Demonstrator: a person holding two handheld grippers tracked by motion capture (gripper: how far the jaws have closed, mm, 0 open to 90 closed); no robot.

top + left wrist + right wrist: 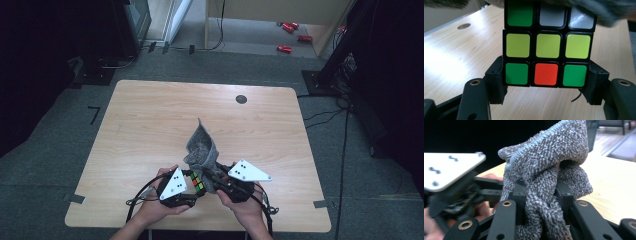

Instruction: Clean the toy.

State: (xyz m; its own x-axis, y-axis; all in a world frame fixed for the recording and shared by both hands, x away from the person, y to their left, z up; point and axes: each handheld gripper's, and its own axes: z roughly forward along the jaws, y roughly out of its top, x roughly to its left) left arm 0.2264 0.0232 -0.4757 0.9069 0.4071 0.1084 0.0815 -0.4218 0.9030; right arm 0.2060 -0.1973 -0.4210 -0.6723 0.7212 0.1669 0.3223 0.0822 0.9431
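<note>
The left gripper (546, 85) clamps the black-framed puzzle cube with coloured stickers (547, 45) above the pale wooden table (150, 130) near its front edge; the right gripper (540, 195), pinching the bunched grey terry cloth (549, 162), presses it onto the cube, apparently mid-wipe; next, rubbing across faces demands steady hold.

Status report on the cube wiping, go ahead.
Left gripper shut on Rubik's cube. Right gripper shut on grey cloth, cloth lying over the cube's top edge. Table around them bare, nothing in the way.
</note>
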